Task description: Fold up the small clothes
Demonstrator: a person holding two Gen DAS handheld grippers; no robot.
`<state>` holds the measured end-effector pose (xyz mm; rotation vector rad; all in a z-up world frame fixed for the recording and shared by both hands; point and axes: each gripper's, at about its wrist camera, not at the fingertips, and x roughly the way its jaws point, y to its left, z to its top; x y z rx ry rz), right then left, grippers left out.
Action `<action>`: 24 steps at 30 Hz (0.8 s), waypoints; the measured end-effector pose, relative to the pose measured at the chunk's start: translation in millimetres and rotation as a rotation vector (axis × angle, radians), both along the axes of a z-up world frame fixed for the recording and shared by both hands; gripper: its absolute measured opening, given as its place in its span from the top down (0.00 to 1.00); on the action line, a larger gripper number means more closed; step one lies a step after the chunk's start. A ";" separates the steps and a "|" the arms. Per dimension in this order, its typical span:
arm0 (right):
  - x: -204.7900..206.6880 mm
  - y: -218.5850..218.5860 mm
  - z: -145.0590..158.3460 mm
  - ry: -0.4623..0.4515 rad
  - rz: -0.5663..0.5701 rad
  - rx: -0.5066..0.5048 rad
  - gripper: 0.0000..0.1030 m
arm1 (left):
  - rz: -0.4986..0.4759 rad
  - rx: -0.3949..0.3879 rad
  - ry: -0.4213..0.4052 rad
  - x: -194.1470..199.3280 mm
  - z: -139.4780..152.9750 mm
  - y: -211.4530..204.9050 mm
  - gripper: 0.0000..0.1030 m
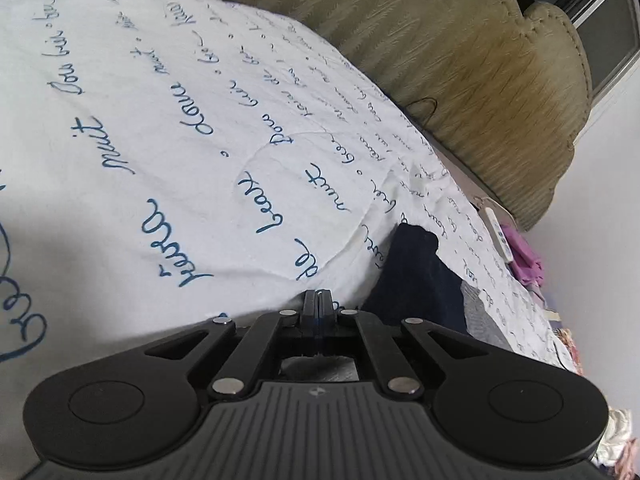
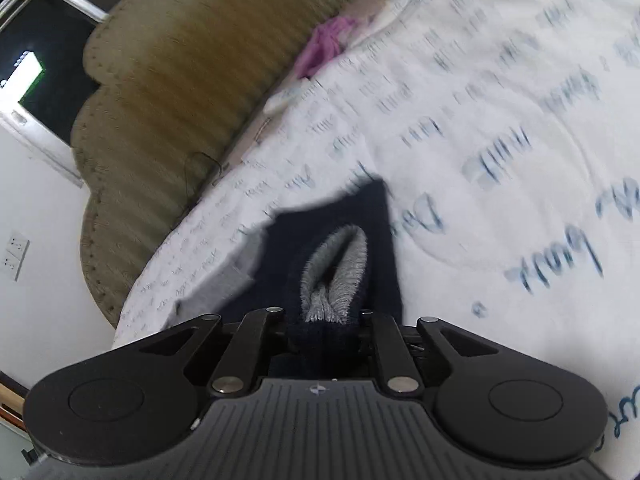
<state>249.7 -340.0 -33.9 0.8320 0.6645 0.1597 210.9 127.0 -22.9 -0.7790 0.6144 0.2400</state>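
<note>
**A:** What are the fingers doing right now?

**B:** On the right gripper (image 2: 326, 316) I'm pinching a bunched fold of the dark navy garment (image 2: 340, 216); its grey lining (image 2: 340, 268) is puckering out just ahead of the fingers, so the cloth is filling the gap. The left gripper (image 1: 318, 300) has its fingers pressed together with nothing between them, as far as I can see, and it's hovering over the bedspread (image 1: 160, 120).

**A:** And where is the garment lying?

**B:** It's trailing from my right grip out across the white bedspread with the blue script, toward the olive headboard (image 2: 180, 80). From the left view the navy cloth (image 1: 412, 272) is sitting just beside the left fingers, on their right, with a grey patch (image 1: 480, 312) showing further along. The right view is smeared, so I'm judging that hand is moving.

**A:** Which step is this?

**B:** I'm reading it as carrying an edge over for a fold, or dragging the piece into place; I can't tell which.

**A:** What does the next move call for?

**B:** I'm thinking the left fingers need to be opening and taking the near edge, so the cloth is held flat while the right lays its fold down. Bunched cloth is the risk. A purple item (image 2: 324, 48) and a white remote (image 2: 288, 96) are lying by the headboard, well apart from this.
</note>
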 end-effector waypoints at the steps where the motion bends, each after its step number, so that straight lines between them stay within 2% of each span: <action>1: -2.1 -0.1 -0.8 -0.010 -0.001 0.005 0.84 | -0.024 -0.003 0.005 -0.8 2.7 -0.6 0.99; 3: -3.9 1.0 -0.2 -0.016 0.004 0.016 0.83 | -0.060 0.007 -0.002 -5.2 6.6 -1.2 0.96; 4: -2.8 1.1 -0.5 -0.012 0.012 0.028 0.80 | -0.097 0.011 -0.010 -4.3 9.1 -1.2 0.90; 6: -3.7 -0.1 -0.7 -0.008 0.015 0.041 0.79 | -0.141 0.033 -0.013 -1.0 16.0 -0.9 0.70; 8: -4.6 -2.0 -1.5 -0.002 0.017 0.051 0.73 | -0.172 0.045 -0.035 12.8 23.7 1.2 0.29; 10: -3.3 -2.7 -3.5 0.002 0.015 0.065 0.73 | -0.202 0.094 -0.065 30.9 34.1 -1.0 0.25; 13: -3.0 -4.6 -6.7 0.002 0.010 0.087 0.72 | -0.330 0.171 -0.005 71.2 41.5 -13.2 0.26; 16: -1.6 -4.6 -7.6 0.008 0.017 0.083 0.72 | -0.391 0.230 0.125 104.8 34.2 -25.3 0.73; 19: 0.1 -2.3 -6.4 0.012 0.033 0.058 0.73 | -0.457 0.289 0.145 118.3 33.2 -38.4 0.92; 20: 1.3 -0.2 -4.7 0.012 0.042 0.039 0.84 | -0.462 0.318 0.150 119.4 34.1 -42.8 0.95; 22: 3.0 2.7 2.6 0.001 0.040 0.012 0.84 | -0.433 0.389 0.144 116.7 41.2 -50.0 0.96; 24: -2.8 2.8 14.9 -0.063 0.038 0.021 0.84 | -0.407 0.430 0.083 108.4 53.3 -48.9 0.96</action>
